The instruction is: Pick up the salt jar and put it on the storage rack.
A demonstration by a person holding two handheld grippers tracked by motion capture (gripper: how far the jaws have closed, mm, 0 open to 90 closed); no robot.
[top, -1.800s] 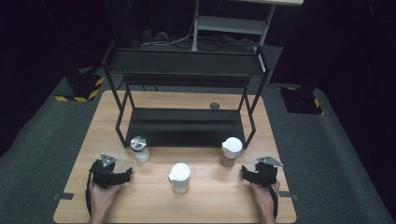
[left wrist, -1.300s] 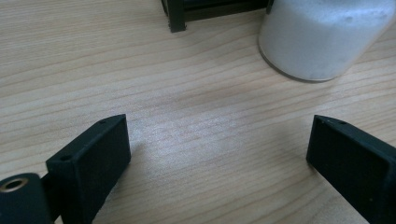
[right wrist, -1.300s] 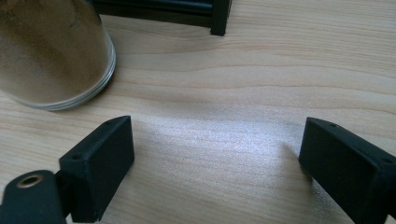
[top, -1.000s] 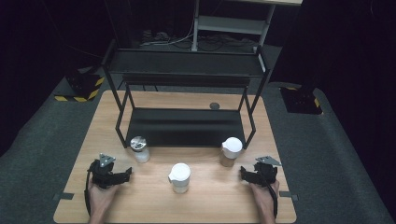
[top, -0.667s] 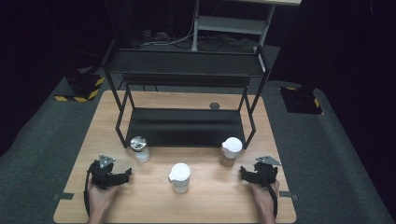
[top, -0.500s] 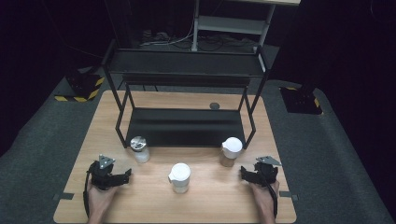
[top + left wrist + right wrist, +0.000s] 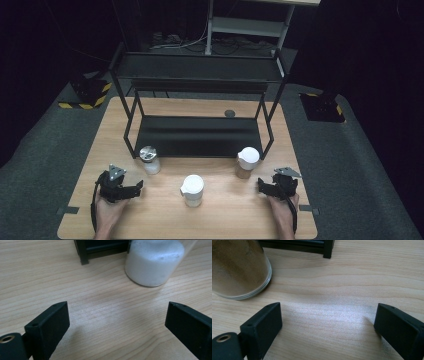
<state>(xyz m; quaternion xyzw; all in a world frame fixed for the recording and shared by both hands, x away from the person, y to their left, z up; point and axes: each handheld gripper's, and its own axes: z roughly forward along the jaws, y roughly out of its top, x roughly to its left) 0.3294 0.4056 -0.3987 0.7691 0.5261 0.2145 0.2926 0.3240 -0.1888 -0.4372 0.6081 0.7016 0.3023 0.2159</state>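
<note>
Jar of white powder [image 7: 153,262] stands just ahead of our left gripper [image 7: 120,322], beside the rack leg [image 7: 82,252]. Brown-powder jar [image 7: 238,268] sits ahead of our right gripper [image 7: 329,327]. Both grippers are spread wide, holding nothing, resting on the table [image 7: 165,220].

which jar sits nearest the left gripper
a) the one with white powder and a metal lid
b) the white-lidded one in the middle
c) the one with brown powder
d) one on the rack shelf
a, since the metal-lidded jar of white powder stands just ahead of the left gripper, whose open jaws frame it in the left gripper view.
</note>
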